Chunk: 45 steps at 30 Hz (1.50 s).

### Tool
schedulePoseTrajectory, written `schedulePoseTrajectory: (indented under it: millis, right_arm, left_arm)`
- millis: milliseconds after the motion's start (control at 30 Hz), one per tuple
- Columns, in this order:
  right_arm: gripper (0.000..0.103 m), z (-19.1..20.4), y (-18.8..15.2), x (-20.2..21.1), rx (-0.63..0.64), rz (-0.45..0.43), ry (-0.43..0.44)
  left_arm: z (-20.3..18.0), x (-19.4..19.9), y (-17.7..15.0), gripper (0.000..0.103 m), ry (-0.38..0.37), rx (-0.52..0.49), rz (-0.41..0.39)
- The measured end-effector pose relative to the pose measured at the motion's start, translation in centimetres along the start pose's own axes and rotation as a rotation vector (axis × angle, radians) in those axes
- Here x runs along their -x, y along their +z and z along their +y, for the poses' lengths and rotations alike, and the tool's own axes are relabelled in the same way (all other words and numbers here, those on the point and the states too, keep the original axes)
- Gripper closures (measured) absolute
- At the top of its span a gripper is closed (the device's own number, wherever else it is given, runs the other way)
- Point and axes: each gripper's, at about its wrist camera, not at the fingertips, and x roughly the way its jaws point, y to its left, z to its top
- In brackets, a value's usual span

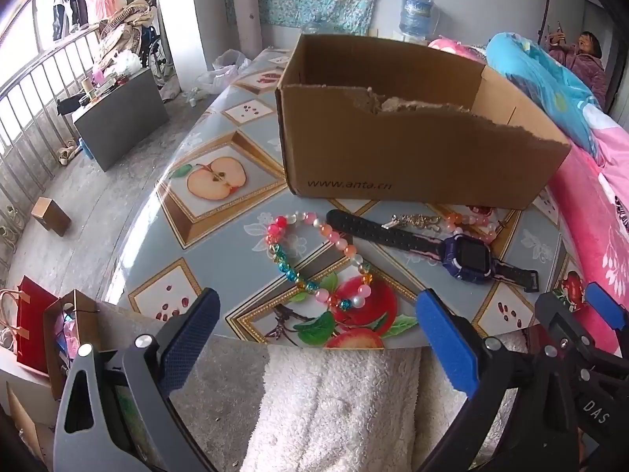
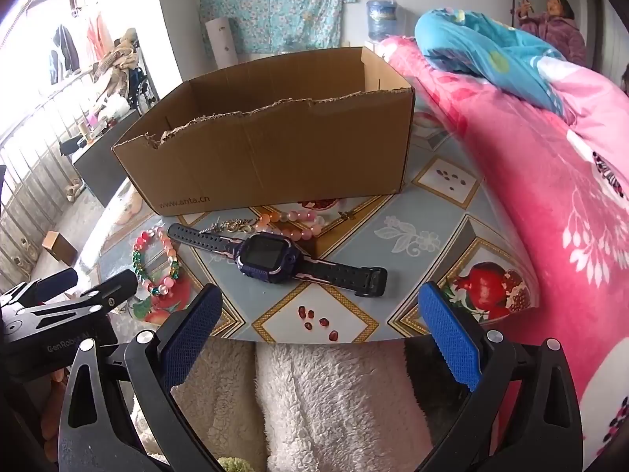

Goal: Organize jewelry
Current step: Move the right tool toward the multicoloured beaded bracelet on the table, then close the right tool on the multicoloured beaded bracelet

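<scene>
My left fingers [image 1: 316,306] stand wide with nothing between them, hanging over the near edge of the tabletop [image 1: 220,251]. My right fingers [image 2: 320,303] are spread just as wide and empty, beside the left ones.

The bead bracelet [image 1: 314,259] lies in a loop on the tabletop just past my left fingers. The watch [image 2: 275,255] lies flat with its strap stretched out, its dark end next to the bracelet, its face just past my right fingers. Behind the watch, close to the box [image 1: 409,133], lie a small metal chain [image 2: 232,226] and a pink bead string [image 2: 295,222]. The open cardboard box stands on the tabletop with a torn front rim. A pink blanket [image 2: 550,196] borders the tabletop on the right.
</scene>
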Motion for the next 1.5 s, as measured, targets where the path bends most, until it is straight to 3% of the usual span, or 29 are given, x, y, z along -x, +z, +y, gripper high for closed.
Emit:
schedulePoseTrajectory:
  millis: [100,167,533,800,1000,1100,1267,1400,1500]
  right_arm:
    - [0.007,0.0,0.0,0.3,0.005,-0.01,-0.001]
    - [0.007,0.1,0.1,0.5,0.012,-0.021,0.003]
    - [0.007,1.3,1.7,2.1,0.043,-0.087,0.063]
    - [0.007,2.8,1.8,1.9,0.09,-0.084,0.123]
    - [0.007,4.1,1.5,1.1,0.129,-0.065,0.191]
    - [0.018,5.3,1.2,0.4,0.154,-0.035,0.252]
    - [0.051,7.1,1.3,-2.0,0.158,0.073,0.346]
    - [0.067,8.8,1.5,-3.4,0.186,0.119,0.391]
    - [0.074,10.0,1.6,-4.5,0.21,0.146,0.4]
  left_arm:
    - [1.8,2.1,0.8,0.005,0.02,0.034,-0.132]
    - [3.4,2.9,1.2,0.005,0.015,0.071,-0.18]
    - [8.4,2.6,1.2,0.005,-0.079,0.233,-0.078]
    - [9.4,3.9,1.2,0.005,-0.081,0.267,-0.131]
    - [9.7,3.1,0.2,0.005,-0.252,0.32,-0.155]
    - [9.4,1.9,-0.3,0.005,-0.263,0.31,-0.135]
    - [10.1,0.0,-1.1,0.005,-0.252,0.303,-0.126]
    - [9.6,-1.3,-0.9,0.005,-0.145,0.159,-0.147]
    - [8.7,-2.5,-0.7,0.005,-0.114,0.032,-0.146]
